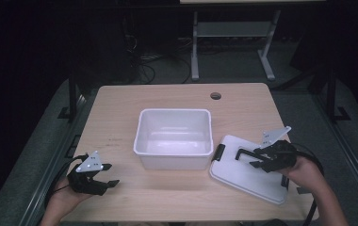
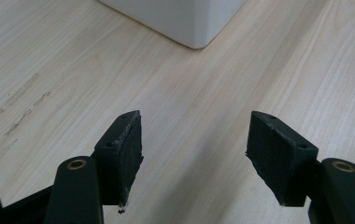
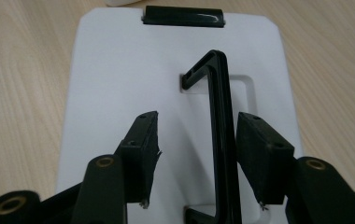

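Straddling the lid's black handle (image 3: pixel 220 135), right tool (image 3: pixel 196 144) jaws apart, one pad beside the bar, no clamp seen. White lid (image 1: pixel 243 172) lies flat just right of the white bin (image 1: pixel 174 137), near the bench (image 1: pixel 120 113) edge. Left tool (image 2: pixel 194 149) gapes, nothing between, over bare wood left of the bin. No readable writing.

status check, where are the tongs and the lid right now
Left tongs open, idle over bare table. Right tongs open around the lid's black handle, not clamped. Lid flat beside the empty white bin. Nothing in the way.
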